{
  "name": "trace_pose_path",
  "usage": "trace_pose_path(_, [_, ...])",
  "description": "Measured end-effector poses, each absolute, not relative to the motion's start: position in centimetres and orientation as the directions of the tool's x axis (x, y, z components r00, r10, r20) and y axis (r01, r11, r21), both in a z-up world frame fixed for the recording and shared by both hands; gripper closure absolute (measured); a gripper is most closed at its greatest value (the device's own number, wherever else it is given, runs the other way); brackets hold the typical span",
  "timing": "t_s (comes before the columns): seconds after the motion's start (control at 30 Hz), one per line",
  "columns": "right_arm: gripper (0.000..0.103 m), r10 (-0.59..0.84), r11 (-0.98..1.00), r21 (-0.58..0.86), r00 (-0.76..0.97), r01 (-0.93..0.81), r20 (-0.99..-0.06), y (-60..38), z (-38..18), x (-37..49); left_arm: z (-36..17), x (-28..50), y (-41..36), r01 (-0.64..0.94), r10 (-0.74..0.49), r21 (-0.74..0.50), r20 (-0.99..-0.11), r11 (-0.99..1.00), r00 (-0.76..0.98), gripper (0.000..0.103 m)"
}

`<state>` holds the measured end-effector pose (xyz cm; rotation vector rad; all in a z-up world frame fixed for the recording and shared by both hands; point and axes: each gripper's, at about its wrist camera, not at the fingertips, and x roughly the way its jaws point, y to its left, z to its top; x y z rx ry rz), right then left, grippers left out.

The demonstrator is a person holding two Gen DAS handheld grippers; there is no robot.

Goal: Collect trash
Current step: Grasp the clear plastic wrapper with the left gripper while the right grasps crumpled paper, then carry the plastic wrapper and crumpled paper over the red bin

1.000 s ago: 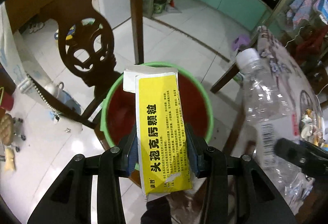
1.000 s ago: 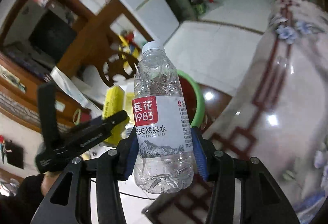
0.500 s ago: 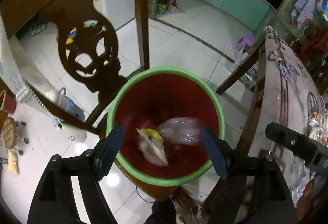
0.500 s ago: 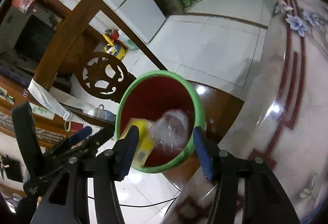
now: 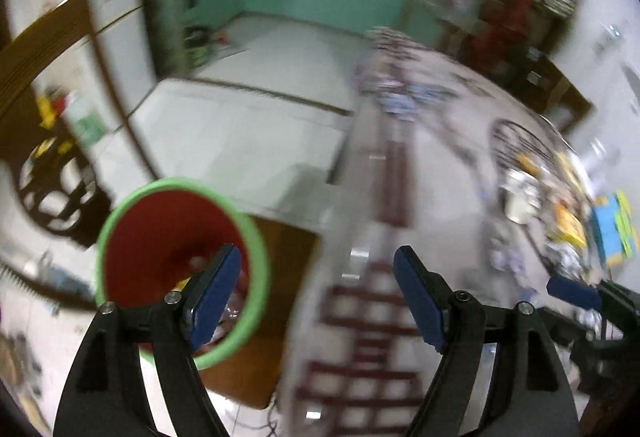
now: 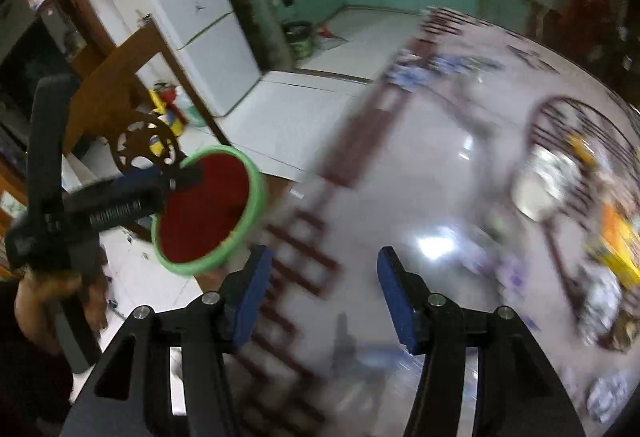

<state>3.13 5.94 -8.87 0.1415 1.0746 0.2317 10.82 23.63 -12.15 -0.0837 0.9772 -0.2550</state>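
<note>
Bin [image 5: 256, 237] stands left of table [image 5: 440, 165], litter [image 5: 560, 221] on table's right

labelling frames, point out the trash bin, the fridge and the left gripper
trash bin [image 5: 256, 233]: left wrist view, green rim on its right side
fridge [image 6: 192, 13]: right wrist view, white upper door
left gripper [image 5: 316, 295]: left wrist view, midway between its blue fingertips, jaws open
</note>
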Motion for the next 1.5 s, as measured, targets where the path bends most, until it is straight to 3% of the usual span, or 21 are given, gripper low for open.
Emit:
trace_pose_path(0.27, [0.041,0.086,0.974,0.176,0.484,0.144,-0.871,-11.2,-8.2,-0.6,-11.2,7.0,13.1,0.433,-0.399,-0.191,-0.791,0.881,0.463,0.018])
trace_pose_path(0.73, [0.040,0.179,0.977,0.205,0.309,0.053,-0.934,-19.9,-16.3,2.7,-14.4,1.7,3.9,0.566,-0.367,-0.129,-0.870,0.814,0.329,0.018])
trace_pose_path(0.77, [0.043,0.192,0.973,0.222,0.317,0.060,-0.929,-20.3,-16.6,2.7,-14.5,1.4,3.5,0.575,-0.359,-0.117,-0.874,0.810,0.328,0.018])
trace_pose_path(0.8, [0.063,0.201,0.970,0.233,0.323,0.063,-0.925,-20.5,-16.8,2.7,-14.8,1.1,3.1,0.589,-0.351,-0.103,-0.879,0.802,0.324,0.018])
trace_pose_path(0.83, [0.076,0.216,0.965,0.251,0.327,0.071,-0.920,-21.0,-17.0,2.7,-15.0,0.8,2.7,0.604,-0.345,-0.092,-0.884,0.791,0.317,0.018])
trace_pose_path(0.9, [0.091,0.242,0.956,0.284,0.335,0.080,-0.910,-21.5,-17.1,2.5,-15.7,0.3,1.8,0.629,-0.328,-0.070,-0.894,0.775,0.306,0.018])
trace_pose_path(1.17, [0.094,0.315,0.931,0.362,0.390,0.052,-0.865,-22.2,-15.1,0.5,-18.4,0.3,-0.2,0.649,-0.278,-0.035,-0.920,0.760,0.276,0.019])
trace_pose_path(1.2, [0.094,0.318,0.929,0.367,0.395,0.055,-0.862,-22.2,-14.9,0.3,-18.7,0.6,-0.3,0.645,-0.277,-0.042,-0.923,0.763,0.268,0.021])
trace_pose_path(1.27, [0.094,0.318,0.925,0.374,0.408,0.063,-0.856,-22.2,-14.3,-0.3,-19.2,0.9,-0.4,0.640,-0.268,-0.048,-0.930,0.767,0.251,0.043])
trace_pose_path(1.3, [0.094,0.318,0.924,0.377,0.416,0.066,-0.852,-22.1,-13.9,-0.6,-19.2,0.9,-0.5,0.639,-0.263,-0.035,-0.927,0.769,0.266,0.046])
trace_pose_path(1.33, [0.094,0.316,0.924,0.376,0.423,0.064,-0.849,-22.0,-13.5,-0.8,-19.2,0.9,-0.5,0.639,-0.263,-0.031,-0.926,0.769,0.271,0.058])
trace_pose_path(1.37, [0.094,0.315,0.925,0.374,0.430,0.060,-0.846,-21.9,-13.2,-0.9,-19.1,1.1,-0.5,0.636,-0.268,-0.035,-0.924,0.771,0.273,0.079])
trace_pose_path(1.4, [0.094,0.313,0.926,0.373,0.436,0.056,-0.844,-21.8,-12.8,-1.0,-19.0,1.4,-0.4,0.627,-0.279,-0.056,-0.923,0.777,0.263,0.087])
trace_pose_path(1.5, [0.094,0.315,0.925,0.378,0.463,0.046,-0.828,-21.0,-11.3,-1.6,-18.3,2.2,0.4,0.585,-0.301,-0.096,-0.916,0.805,0.264,0.091])
